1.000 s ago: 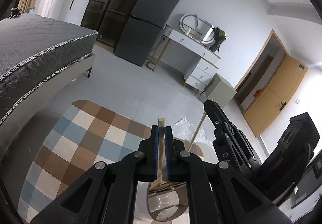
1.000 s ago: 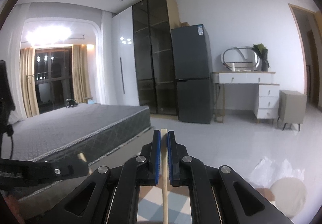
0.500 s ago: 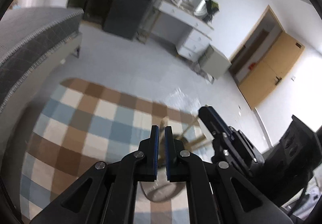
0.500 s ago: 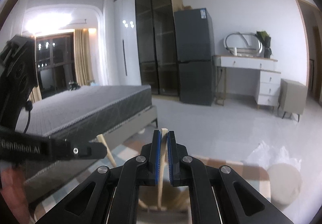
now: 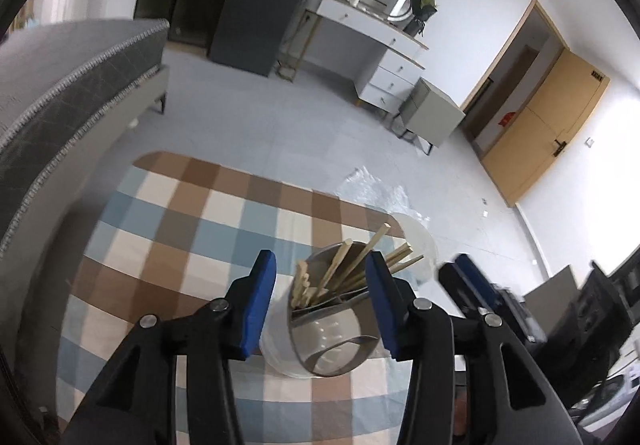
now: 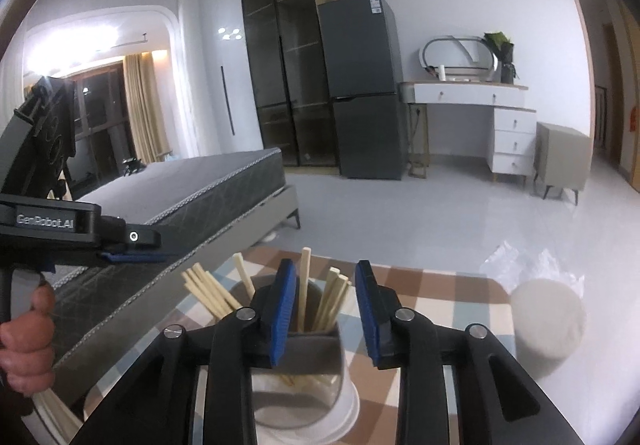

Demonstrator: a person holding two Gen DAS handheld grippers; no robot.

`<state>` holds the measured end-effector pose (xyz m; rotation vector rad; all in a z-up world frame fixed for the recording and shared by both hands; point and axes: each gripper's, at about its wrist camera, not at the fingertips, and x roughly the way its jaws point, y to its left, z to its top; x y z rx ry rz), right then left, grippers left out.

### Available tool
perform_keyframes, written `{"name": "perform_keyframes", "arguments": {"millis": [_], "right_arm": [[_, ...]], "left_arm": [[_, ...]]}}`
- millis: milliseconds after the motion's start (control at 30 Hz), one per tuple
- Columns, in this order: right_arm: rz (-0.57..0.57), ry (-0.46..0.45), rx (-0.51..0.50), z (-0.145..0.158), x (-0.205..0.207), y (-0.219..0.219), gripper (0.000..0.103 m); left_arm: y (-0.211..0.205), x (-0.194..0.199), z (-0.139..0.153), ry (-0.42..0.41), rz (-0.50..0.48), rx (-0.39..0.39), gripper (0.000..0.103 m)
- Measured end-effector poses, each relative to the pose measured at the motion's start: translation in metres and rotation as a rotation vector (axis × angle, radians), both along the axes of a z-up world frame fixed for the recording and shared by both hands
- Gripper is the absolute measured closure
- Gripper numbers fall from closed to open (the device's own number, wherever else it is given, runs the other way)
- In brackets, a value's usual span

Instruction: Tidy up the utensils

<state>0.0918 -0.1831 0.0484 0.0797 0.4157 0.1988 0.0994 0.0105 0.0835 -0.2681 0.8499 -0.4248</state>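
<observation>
left gripper (image 5: 320, 297) wide open, empty – hovers above holder (image 5: 330, 329) | right gripper (image 6: 326, 309) likewise spread, holds nothing | chopsticks (image 5: 352, 269) stand fanned in holder on checked desk (image 5: 180, 229), leaning on its rim – likely sorted upright for storage | both grippers angled down from near side

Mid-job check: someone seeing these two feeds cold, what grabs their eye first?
The steel cup crammed with chopsticks fanning out of its top, standing on the checked cloth just past both tongs. Next, the tongs themselves: left tongs and right tongs both gape open and empty, blue pads either side of the cup. Off to the right, a white roll stands at the cloth's edge.
</observation>
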Motion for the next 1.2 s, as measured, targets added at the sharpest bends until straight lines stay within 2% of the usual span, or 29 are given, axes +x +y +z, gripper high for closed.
{"name": "perform_keyframes", "arguments": {"millis": [100, 200, 333, 533, 667, 733, 833, 1000, 1200], "right_arm": [[-0.016, -0.015, 0.014, 0.007, -0.013, -0.005, 0.063], [-0.023, -0.026, 0.017, 0.013, -0.025, -0.007, 0.06], [-0.025, -0.05, 0.02, 0.022, -0.043, -0.009, 0.053], [-0.021, -0.077, 0.044, 0.03, -0.065, -0.013, 0.044], [-0.017, -0.098, 0.056, 0.033, -0.084, -0.014, 0.04], [-0.019, -0.108, 0.061, 0.035, -0.092, -0.015, 0.033], [-0.014, -0.12, 0.071, 0.036, -0.104, -0.016, 0.029], [-0.02, -0.136, 0.085, 0.031, -0.123, -0.019, 0.021], [-0.032, -0.135, 0.104, 0.022, -0.133, -0.017, 0.017]], "left_arm": [[-0.001, -0.015, 0.006, -0.058, 0.041, 0.075, 0.053], [-0.003, -0.025, 0.009, -0.092, 0.051, 0.102, 0.042], [-0.012, -0.041, 0.015, -0.151, 0.069, 0.159, 0.034], [-0.008, -0.059, 0.017, -0.197, 0.12, 0.165, 0.024], [-0.008, -0.071, 0.02, -0.228, 0.152, 0.176, 0.021], [-0.007, -0.078, 0.021, -0.246, 0.163, 0.178, 0.02], [-0.006, -0.089, 0.02, -0.262, 0.18, 0.182, 0.015], [-0.004, -0.106, 0.012, -0.285, 0.195, 0.202, 0.013], [0.004, -0.122, -0.001, -0.295, 0.214, 0.206, 0.009]]}}
